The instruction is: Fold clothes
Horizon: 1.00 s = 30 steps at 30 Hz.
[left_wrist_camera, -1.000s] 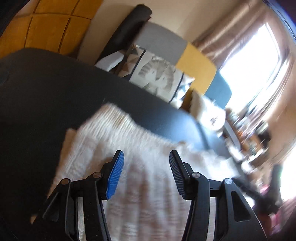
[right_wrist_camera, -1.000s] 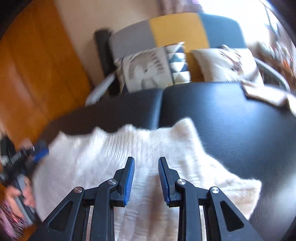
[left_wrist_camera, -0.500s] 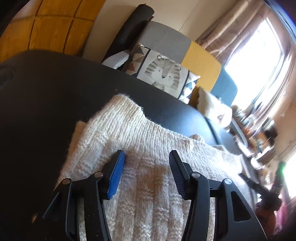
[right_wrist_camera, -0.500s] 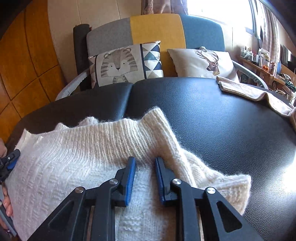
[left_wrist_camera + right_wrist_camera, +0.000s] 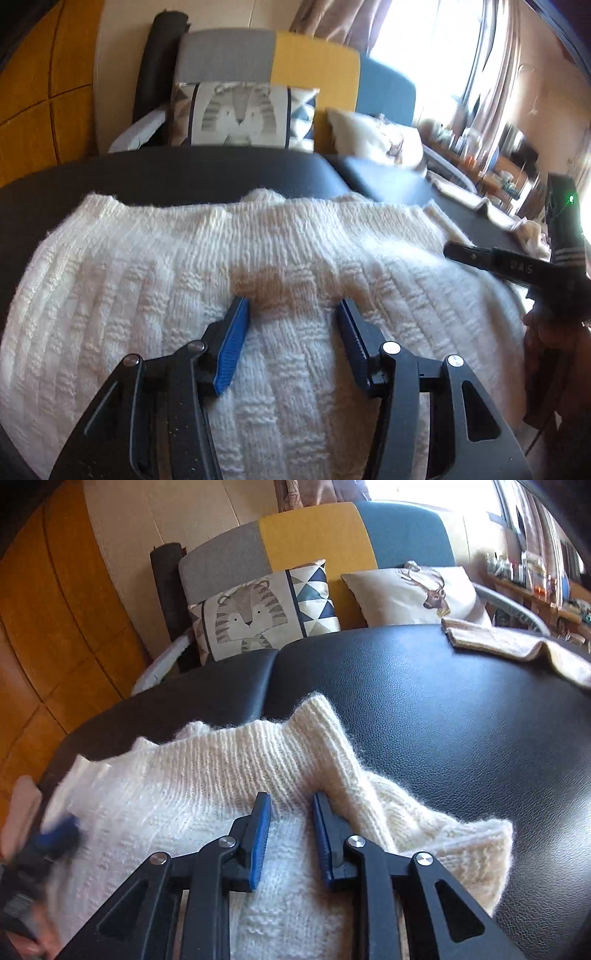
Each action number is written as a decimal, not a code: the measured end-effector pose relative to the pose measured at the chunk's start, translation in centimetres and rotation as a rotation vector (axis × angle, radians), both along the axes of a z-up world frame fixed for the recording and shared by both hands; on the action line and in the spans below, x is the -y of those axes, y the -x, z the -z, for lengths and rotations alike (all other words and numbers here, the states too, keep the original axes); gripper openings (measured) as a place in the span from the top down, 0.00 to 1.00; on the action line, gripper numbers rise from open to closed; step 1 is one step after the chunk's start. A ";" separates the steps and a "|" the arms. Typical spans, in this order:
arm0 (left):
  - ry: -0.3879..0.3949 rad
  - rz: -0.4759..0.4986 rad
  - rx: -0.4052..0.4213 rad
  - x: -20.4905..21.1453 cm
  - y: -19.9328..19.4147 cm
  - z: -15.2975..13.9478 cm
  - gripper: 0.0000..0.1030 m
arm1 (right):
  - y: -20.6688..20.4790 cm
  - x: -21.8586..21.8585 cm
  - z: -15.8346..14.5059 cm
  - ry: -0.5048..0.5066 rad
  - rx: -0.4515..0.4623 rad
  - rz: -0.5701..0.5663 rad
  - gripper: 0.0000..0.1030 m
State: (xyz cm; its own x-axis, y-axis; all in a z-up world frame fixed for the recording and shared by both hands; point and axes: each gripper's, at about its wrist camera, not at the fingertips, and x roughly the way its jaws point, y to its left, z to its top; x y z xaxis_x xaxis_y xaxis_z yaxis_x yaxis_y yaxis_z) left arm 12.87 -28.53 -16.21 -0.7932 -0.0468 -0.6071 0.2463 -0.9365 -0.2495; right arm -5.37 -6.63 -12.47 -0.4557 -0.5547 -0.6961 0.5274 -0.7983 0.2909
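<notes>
A cream knitted sweater (image 5: 258, 251) lies spread on the black leather surface (image 5: 184, 173). My left gripper (image 5: 293, 308) is open, its fingers just above the sweater's middle, holding nothing. In the right wrist view the same sweater (image 5: 207, 775) shows a ribbed edge folded over near its right side. My right gripper (image 5: 291, 801) is open with a narrow gap, its tips resting against the sweater by that folded ribbed edge. The right gripper also shows at the right edge of the left wrist view (image 5: 517, 266).
A folded beige cloth (image 5: 517, 646) lies at the far right of the black surface (image 5: 443, 701). Behind stands a grey, yellow and blue sofa back (image 5: 314, 539) with a tiger cushion (image 5: 255, 616) and a deer cushion (image 5: 413, 594). Wooden wall panels (image 5: 55, 609) are to the left.
My left gripper has swung right over the sweater, now facing the sofa. My right gripper has opened slightly and moved closer to the folded ribbed edge.
</notes>
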 end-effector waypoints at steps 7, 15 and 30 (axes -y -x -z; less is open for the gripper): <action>-0.057 0.019 -0.016 0.5 -0.7 1.1 0.49 | -5.3 -4.2 -3.1 0.085 -0.050 -0.057 0.78; 0.016 -0.002 0.010 -0.8 0.6 -0.4 0.48 | -10.6 -14.0 -2.2 0.178 0.019 -0.015 0.76; 0.164 0.205 0.043 -10.2 3.2 -0.7 0.48 | -10.0 -12.3 1.0 0.089 0.019 -0.115 0.82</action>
